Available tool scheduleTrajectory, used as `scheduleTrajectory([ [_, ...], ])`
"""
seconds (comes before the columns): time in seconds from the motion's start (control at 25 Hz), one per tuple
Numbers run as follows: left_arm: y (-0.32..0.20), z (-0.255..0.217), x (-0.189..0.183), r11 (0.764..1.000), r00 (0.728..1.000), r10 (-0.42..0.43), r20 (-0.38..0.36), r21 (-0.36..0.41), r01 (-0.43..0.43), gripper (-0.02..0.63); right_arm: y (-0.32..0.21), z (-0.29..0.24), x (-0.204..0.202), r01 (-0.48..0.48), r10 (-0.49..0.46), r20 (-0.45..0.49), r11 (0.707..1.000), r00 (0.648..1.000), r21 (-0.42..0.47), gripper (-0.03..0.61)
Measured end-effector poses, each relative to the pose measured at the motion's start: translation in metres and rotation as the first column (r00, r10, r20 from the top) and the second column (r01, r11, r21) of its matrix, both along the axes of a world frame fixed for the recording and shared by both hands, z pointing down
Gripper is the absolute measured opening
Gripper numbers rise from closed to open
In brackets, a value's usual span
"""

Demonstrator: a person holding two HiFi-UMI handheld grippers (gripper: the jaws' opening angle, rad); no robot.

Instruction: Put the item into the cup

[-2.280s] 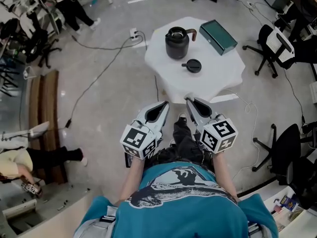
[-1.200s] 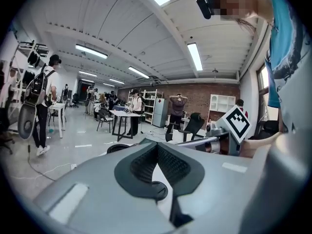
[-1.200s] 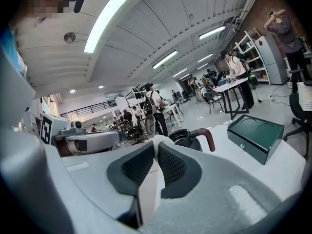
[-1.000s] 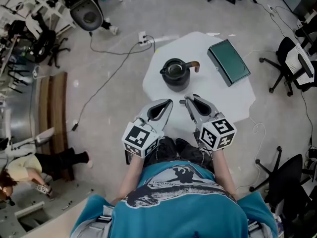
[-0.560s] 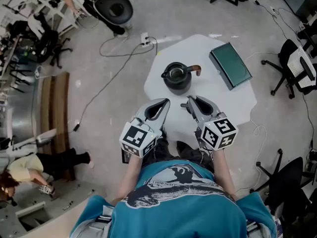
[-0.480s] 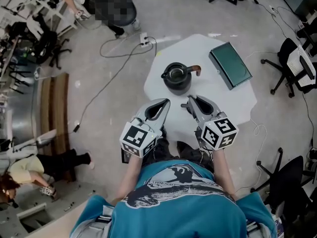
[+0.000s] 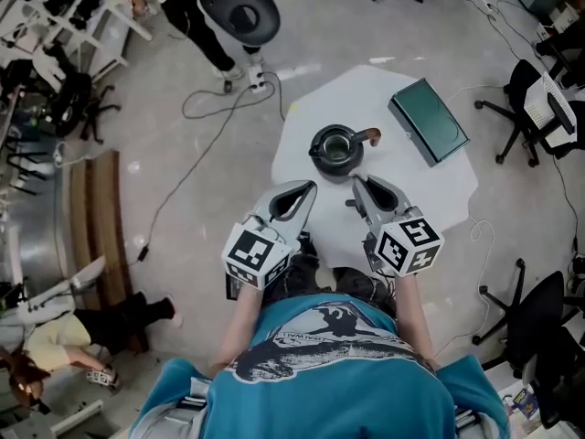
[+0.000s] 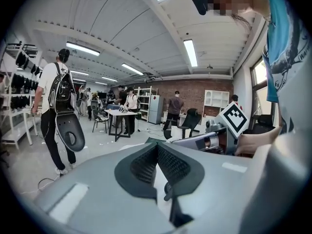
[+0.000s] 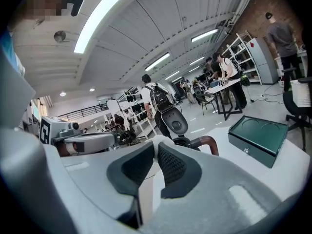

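Table (image 7: 407, 179): white, carrying everything noted below.

Green case (image 7: 429, 122): flat, lying toward the far right edge, well apart from the cup.

Left gripper (image 8: 157, 149): pads drawn together at the tips, nothing between them. Right gripper (image 9: 156, 145): likewise clenched to a thin slit, gripping nothing. I hold both above the near edge, tips aimed at the cup.

Cup (image 7: 335, 149): dark, round, upright, left of the table's centre, just beyond my gripper tips. Its curved brown handle (image 7: 367, 136) points toward the case. I judge it rigid, fairly heavy and smooth-sided. The handle is the sound hold, though the cup should need only steadying.

Item: not identified in any view. My right gripper covers part of the near edge, so the item may lie beneath it. I cannot assess its weight or grip point. The cup's contents cannot be made out.
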State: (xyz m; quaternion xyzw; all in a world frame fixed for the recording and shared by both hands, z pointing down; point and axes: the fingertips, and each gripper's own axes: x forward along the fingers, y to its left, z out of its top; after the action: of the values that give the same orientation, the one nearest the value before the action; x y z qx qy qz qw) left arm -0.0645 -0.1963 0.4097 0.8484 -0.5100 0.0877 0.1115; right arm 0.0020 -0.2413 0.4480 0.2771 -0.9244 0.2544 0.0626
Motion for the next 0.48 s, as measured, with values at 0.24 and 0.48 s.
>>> scheduleTrajectory([
  [0.24,-0.005,0.003,-0.02,0.997,0.997,0.077,-0.001,-0.013,-0.077,0.006,-0.008,-0.002,-0.02,-0.065,0.065,-0.026,0.998,0.998,0.003,0.034],
  [0.48,-0.015,0.002,-0.037,0.989,0.989,0.146,-0.019,-0.012,-0.146,0.006,-0.017,-0.002,-0.035,-0.108,0.108,-0.067,0.994,0.992,0.012,0.034],
])
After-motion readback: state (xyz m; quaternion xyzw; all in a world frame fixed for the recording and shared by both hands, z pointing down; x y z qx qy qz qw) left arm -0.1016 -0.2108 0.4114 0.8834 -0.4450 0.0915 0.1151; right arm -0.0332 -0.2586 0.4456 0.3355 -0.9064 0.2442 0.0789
